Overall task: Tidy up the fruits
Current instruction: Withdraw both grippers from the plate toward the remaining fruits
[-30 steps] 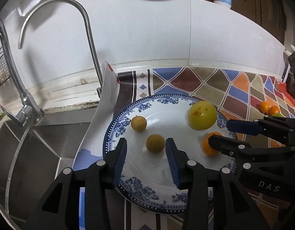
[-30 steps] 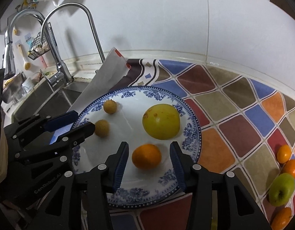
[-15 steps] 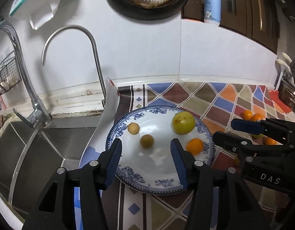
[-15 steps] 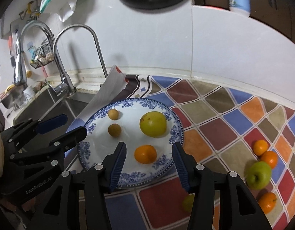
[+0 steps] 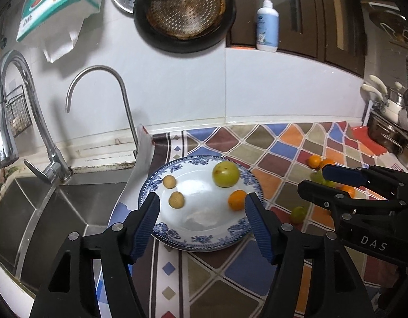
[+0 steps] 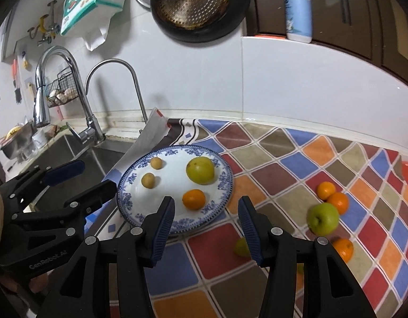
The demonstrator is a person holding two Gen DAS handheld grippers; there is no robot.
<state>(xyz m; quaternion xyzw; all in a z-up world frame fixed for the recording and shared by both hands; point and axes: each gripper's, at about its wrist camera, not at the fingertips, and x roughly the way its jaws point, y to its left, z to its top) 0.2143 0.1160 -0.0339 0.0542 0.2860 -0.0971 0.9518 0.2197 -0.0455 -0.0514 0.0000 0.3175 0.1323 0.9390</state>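
Left wrist view had the left gripper (image 5: 201,218) hanging above the near side of the plate (image 5: 177,239), jaws opening with nothing between them, just plate showing through the gap. On the plate sat two small tan fruits (image 5: 176,199) on the left, an orange (image 5: 237,199) toward the right and a big yellow-green fruit (image 5: 226,173) behind it, all apart from each other. Off to the right the right gripper (image 5: 311,179) poked in over the checkered mat (image 5: 270,143), also empty. Further back were the sink (image 5: 45,212), the thin faucet (image 5: 103,100) and a pan (image 5: 184,13) hanging on the wall.

Right wrist view was pretty much the same story: jaws moderately apart and holding nothing, hovering over the plate's near right rim and the mat. A small green fruit (image 6: 241,247) lay on the mat, partly hidden behind the right finger. Over to the right a green apple (image 6: 323,218) sat touching or just beside a pair of oranges (image 6: 332,196), with one more orange (image 6: 343,249) nearer the camera. A soap bottle (image 6: 298,13) stood on the ledge up top.
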